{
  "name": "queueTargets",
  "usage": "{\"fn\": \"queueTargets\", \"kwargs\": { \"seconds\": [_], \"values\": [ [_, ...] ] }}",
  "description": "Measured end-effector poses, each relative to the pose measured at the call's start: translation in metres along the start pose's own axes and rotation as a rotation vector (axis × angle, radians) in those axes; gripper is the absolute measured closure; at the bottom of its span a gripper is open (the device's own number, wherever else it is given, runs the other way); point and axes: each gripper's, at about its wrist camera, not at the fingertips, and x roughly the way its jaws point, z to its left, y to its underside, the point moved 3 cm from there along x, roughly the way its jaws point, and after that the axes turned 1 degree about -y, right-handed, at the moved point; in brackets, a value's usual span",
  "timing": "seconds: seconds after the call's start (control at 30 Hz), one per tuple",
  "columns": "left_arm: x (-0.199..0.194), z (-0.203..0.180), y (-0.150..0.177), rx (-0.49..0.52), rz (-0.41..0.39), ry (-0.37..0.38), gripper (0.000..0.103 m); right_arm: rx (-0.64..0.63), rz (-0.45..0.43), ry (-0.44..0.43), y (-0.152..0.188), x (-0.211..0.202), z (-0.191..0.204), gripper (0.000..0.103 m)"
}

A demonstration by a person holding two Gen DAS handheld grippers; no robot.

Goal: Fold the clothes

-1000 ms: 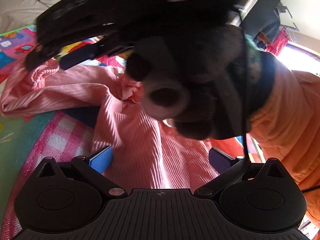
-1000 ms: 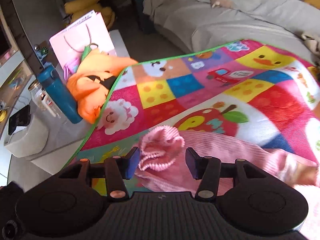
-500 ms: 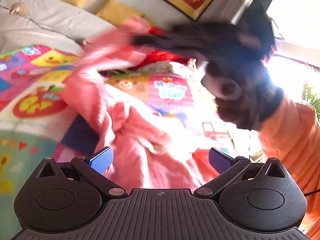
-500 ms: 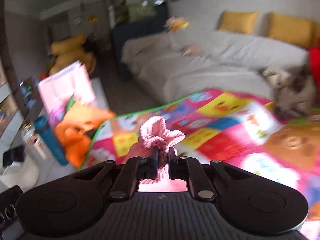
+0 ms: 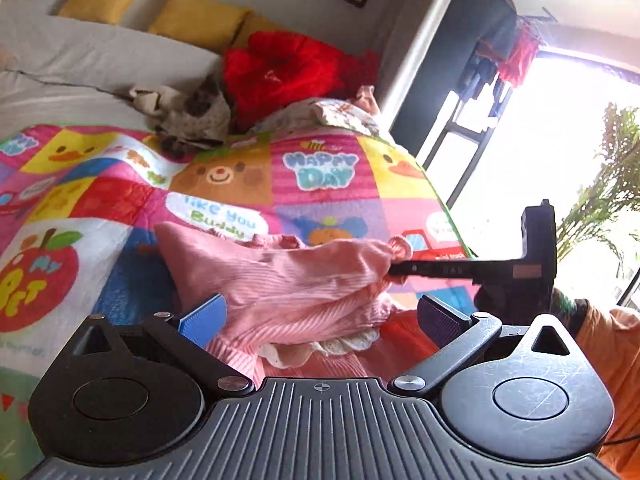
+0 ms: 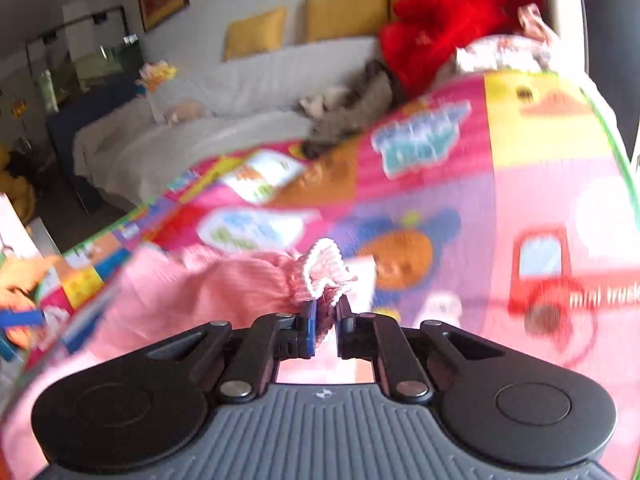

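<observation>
Lifted across since before, pink sleeve (image 6: 256,280) overhangs colourful mat (image 6: 520,168).

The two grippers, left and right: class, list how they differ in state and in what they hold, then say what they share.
The right gripper is shut on the pink garment's frilled cuff; the left gripper is open, its pads touching no cloth. The right gripper lifts the sleeve above the play mat; the left gripper holds nothing. Both point down at the same garment.
</observation>
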Motion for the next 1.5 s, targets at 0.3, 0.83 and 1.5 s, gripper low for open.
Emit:
{"fn": "queueTargets", "kwargs": {
  "seconds": [0.3, 0.83, 1.5],
  "values": [
    [0.063, 0.029, -0.007, 0.065, 0.111, -0.238, 0.0, -0.065, -0.163, 0.012, -0.007, -0.021, 0.0, 0.057],
    [0.041, 0.044, -0.035, 0.007, 0.033, -0.185, 0.0, -0.207, -0.007, 0.056, 0.013, 0.061, 0.017, 0.057],
    [0.088, 0.056, -0.016, -0.139, 0.118, -0.098, 0.0, -0.289, -0.024, 0.11, 0.018, 0.029, 0.022, 0.057]
  ]
}}
